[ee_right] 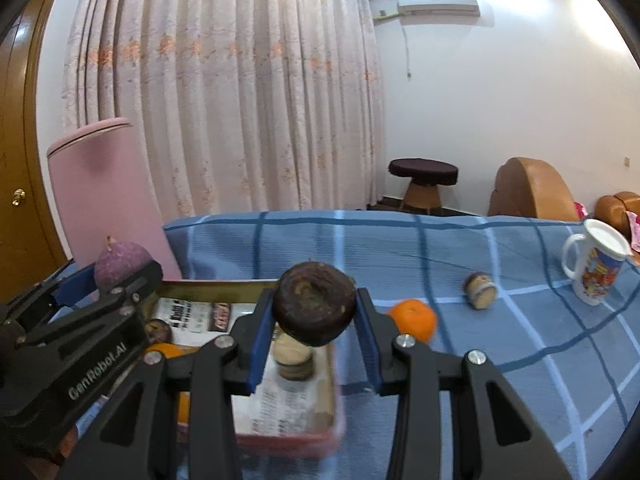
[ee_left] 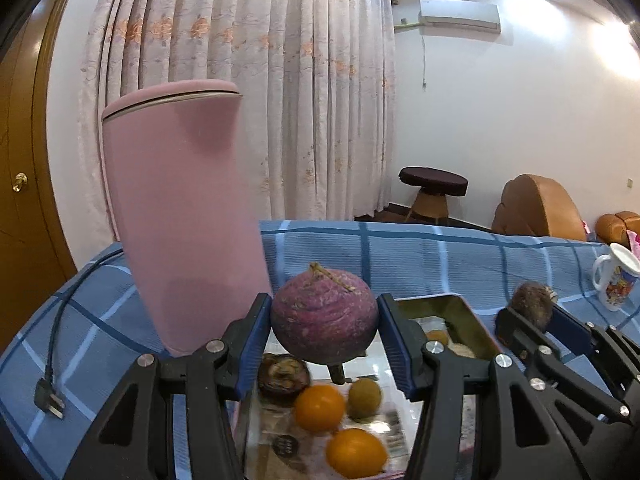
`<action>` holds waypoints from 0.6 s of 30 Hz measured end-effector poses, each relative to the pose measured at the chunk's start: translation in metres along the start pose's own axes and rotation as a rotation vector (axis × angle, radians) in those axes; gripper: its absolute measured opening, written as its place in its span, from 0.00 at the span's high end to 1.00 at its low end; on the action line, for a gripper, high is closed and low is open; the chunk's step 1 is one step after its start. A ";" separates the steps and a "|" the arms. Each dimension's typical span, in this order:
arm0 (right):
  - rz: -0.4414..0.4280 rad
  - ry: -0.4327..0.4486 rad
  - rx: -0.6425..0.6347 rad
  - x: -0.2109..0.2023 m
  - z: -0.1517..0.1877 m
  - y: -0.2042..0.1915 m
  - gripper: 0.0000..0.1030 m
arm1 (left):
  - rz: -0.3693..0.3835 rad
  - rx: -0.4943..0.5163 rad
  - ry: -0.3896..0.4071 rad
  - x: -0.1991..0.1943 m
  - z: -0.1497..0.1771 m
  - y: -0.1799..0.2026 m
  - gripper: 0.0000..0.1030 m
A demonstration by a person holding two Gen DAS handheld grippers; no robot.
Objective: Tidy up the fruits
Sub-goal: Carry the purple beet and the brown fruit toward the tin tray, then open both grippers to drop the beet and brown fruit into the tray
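Note:
My left gripper [ee_left: 325, 322] is shut on a round purple fruit [ee_left: 324, 314] and holds it above the metal tray [ee_left: 466, 312]. In the tray lie two oranges [ee_left: 319, 407], a green-brown fruit [ee_left: 363, 397] and a dark mangosteen [ee_left: 283, 374]. My right gripper [ee_right: 314, 316] is shut on a dark brown mangosteen [ee_right: 314, 306] above the tray's right part [ee_right: 332, 380]. The left gripper [ee_right: 76, 320] with its purple fruit [ee_right: 120, 264] shows at the left of the right wrist view. An orange [ee_right: 414, 318] and a small brown fruit [ee_right: 480, 290] lie on the blue cloth right of the tray.
A tall pink bin [ee_left: 180, 220] stands left of the tray. A black power cord and plug [ee_left: 50, 396] lie at the far left. A printed white mug [ee_right: 596, 268] stands at the right on the blue checked cloth [ee_right: 400, 248]. Curtains, a stool and sofas are behind.

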State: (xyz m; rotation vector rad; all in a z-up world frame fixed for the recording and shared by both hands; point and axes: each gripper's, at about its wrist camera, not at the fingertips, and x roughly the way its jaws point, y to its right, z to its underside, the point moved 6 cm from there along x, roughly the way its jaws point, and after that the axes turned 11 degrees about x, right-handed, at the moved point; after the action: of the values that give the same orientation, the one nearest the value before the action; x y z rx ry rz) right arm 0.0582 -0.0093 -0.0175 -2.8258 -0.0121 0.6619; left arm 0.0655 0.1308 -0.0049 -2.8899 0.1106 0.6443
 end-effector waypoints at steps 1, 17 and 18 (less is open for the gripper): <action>-0.002 -0.011 0.004 0.005 0.001 -0.003 0.59 | -0.006 0.001 -0.005 0.002 0.001 -0.002 0.47; -0.016 -0.178 -0.019 0.041 0.024 -0.006 0.59 | -0.050 0.056 -0.110 0.023 0.018 0.002 0.46; -0.021 -0.186 -0.017 0.041 0.025 -0.005 0.59 | -0.054 0.062 -0.118 0.024 0.020 0.002 0.46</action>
State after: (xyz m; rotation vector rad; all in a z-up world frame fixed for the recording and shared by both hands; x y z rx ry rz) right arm 0.0848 0.0041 -0.0559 -2.7650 -0.0798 0.9219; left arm 0.0785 0.1316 -0.0338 -2.7781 0.0360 0.7846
